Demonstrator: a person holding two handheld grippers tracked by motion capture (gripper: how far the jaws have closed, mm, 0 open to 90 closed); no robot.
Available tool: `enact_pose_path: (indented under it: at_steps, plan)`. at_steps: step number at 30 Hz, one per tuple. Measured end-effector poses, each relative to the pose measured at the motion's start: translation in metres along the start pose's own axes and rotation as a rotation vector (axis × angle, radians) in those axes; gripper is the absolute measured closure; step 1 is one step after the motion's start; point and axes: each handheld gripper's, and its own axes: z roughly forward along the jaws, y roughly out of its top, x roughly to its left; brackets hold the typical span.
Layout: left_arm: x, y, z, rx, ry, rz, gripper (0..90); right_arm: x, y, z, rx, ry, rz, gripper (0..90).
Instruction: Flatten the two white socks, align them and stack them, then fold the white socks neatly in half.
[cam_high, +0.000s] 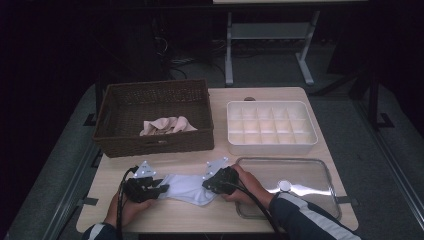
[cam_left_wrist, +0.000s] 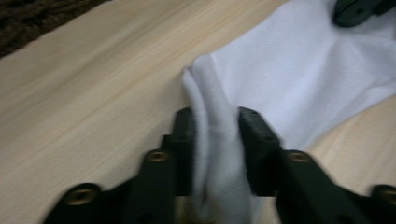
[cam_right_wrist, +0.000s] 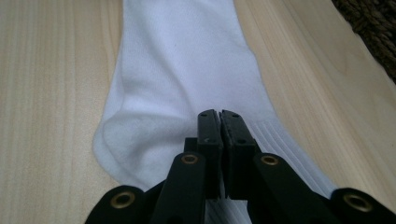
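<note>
Sock (cam_high: 187, 186) work: the white sock lies flat on the table (cam_high: 280, 92) between my hands, near the front edge, so both ends can be pinched and folded, I judge. My left gripper (cam_high: 159, 188) has a bunched fold of its toe end squeezed between the jaws. My right gripper (cam_high: 209, 184) is clamped shut near the ribbed cuff; whether fabric is caught there I can't tell. Both forearms come in low, grippers pointing inward at each other, the wicker basket (cam_high: 155, 145) behind

pale wood table (cam_high: 295, 95) carries wicker basket (cam_high: 155, 145), white divider tray (cam_high: 272, 145), clear lid (cam_high: 300, 175), white sock (cam_high: 187, 186) (lying flat).
</note>
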Motion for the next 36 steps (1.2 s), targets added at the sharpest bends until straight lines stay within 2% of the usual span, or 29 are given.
enact_pose_path:
  at_steps: [2,4,5,6,8,9,10,11,12,15,16,18,22,25,26,27,30,32,34,35,36]
  plan:
    - [0.001,-0.001,-0.002,-0.009,-0.028,-0.002,79.0,0.0,0.0,0.0,0.003,-0.006,-0.008,86.7]
    - [0.002,-0.001,-0.007,-0.039,-0.047,0.003,79.4,0.0,0.001,0.0,0.005,-0.006,-0.002,86.6]
    - [0.002,0.0,-0.011,-0.073,-0.075,-0.009,79.7,0.0,0.001,0.0,0.008,-0.007,-0.001,86.6]
    - [0.002,0.002,-0.018,-0.134,-0.111,-0.035,79.9,-0.001,0.001,0.001,0.004,-0.003,-0.006,86.7]
    - [0.002,0.003,-0.025,-0.173,-0.142,-0.042,79.9,-0.005,0.001,0.001,0.003,0.012,-0.011,86.6]
    - [0.002,0.003,-0.025,-0.173,-0.142,-0.042,79.9,-0.005,0.001,0.001,0.003,0.012,-0.011,86.6]
    - [0.001,0.004,-0.029,-0.199,-0.17,-0.044,79.9,-0.007,0.002,0.002,0.01,0.027,-0.004,86.4]
    - [0.001,0.004,-0.029,-0.199,-0.17,-0.044,79.9,-0.007,0.002,0.002,0.01,0.027,-0.004,86.4]
    - [0.0,0.005,-0.031,-0.23,-0.196,-0.043,79.9,-0.009,0.004,0.003,0.009,0.025,-0.008,86.3]
    - [-0.003,0.007,-0.034,-0.256,-0.232,-0.057,79.8,-0.01,0.007,0.006,0.01,0.024,-0.025,86.2]
    - [-0.003,0.007,-0.034,-0.256,-0.232,-0.057,79.8,-0.01,0.007,0.006,0.01,0.024,-0.025,86.2]
    - [-0.004,0.009,-0.036,-0.283,-0.258,-0.057,79.7,-0.012,0.01,0.01,-0.002,0.027,-0.055,86.0]
    - [-0.004,0.01,-0.037,-0.306,-0.271,-0.07,79.5,-0.014,0.014,0.014,-0.013,0.042,-0.082,85.9]
    - [-0.005,0.011,-0.039,-0.32,-0.279,-0.075,79.2,-0.014,0.017,0.017,-0.019,0.059,-0.076,85.9]
    - [-0.006,0.013,-0.04,-0.335,-0.28,-0.08,79.2,-0.013,0.021,0.02,-0.023,0.072,-0.099,85.8]
    - [-0.006,0.014,-0.04,-0.336,-0.277,-0.077,79.2,-0.012,0.022,0.021,-0.024,0.078,-0.101,85.5]
    - [-0.006,0.016,-0.04,-0.334,-0.263,-0.08,79.2,-0.011,0.024,0.02,-0.034,0.1,-0.101,76.4]
    - [-0.006,0.017,-0.039,-0.325,-0.254,-0.077,79.3,-0.012,0.023,0.018,-0.044,0.101,-0.099,76.0]
    - [-0.007,0.017,-0.04,-0.322,-0.243,-0.077,79.4,-0.022,0.021,-0.003,-0.104,0.076,-0.054,74.6]
    - [-0.007,0.017,-0.04,-0.322,-0.243,-0.077,79.4,-0.022,0.021,-0.003,-0.104,0.076,-0.054,74.6]
    - [-0.008,0.017,-0.041,-0.321,-0.241,-0.081,79.4,-0.031,0.018,-0.024,-0.141,0.046,-0.003,74.0]
